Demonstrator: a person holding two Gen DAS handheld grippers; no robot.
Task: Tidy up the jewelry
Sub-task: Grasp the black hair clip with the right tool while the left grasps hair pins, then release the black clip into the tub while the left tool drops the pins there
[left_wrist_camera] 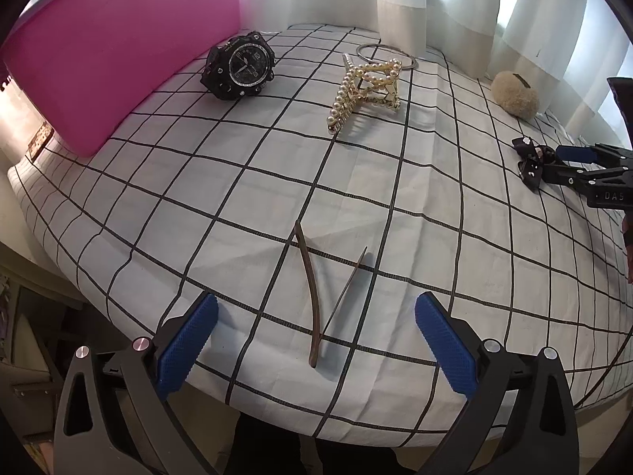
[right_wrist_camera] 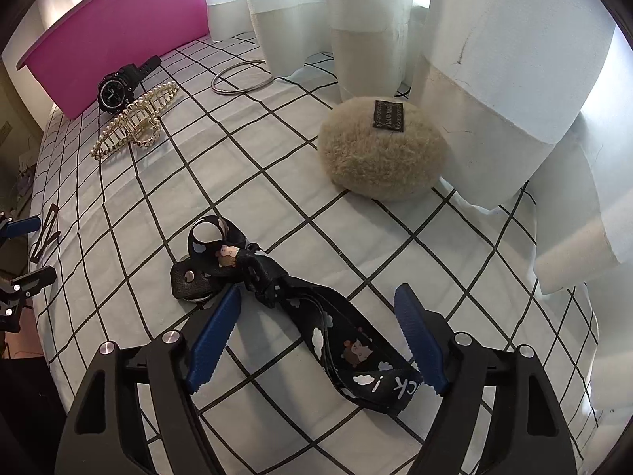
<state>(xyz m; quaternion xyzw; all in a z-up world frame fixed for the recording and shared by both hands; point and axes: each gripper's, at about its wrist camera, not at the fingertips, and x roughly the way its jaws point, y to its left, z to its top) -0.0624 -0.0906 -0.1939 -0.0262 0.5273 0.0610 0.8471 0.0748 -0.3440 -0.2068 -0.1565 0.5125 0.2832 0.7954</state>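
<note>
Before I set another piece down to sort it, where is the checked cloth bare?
Bare cloth lies between the brown hair clip and the pearl claw clip, and between the patterned strap and pearl clip. It is crowded at the back: watch, pearl clip and metal bangle cluster beside the pink bin.

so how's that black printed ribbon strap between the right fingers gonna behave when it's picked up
The black strap lies twisted and folded, so probably floppy; ends will likely droop. Its clasp end looks heavier and may swing. The right gripper is open around it.
</note>
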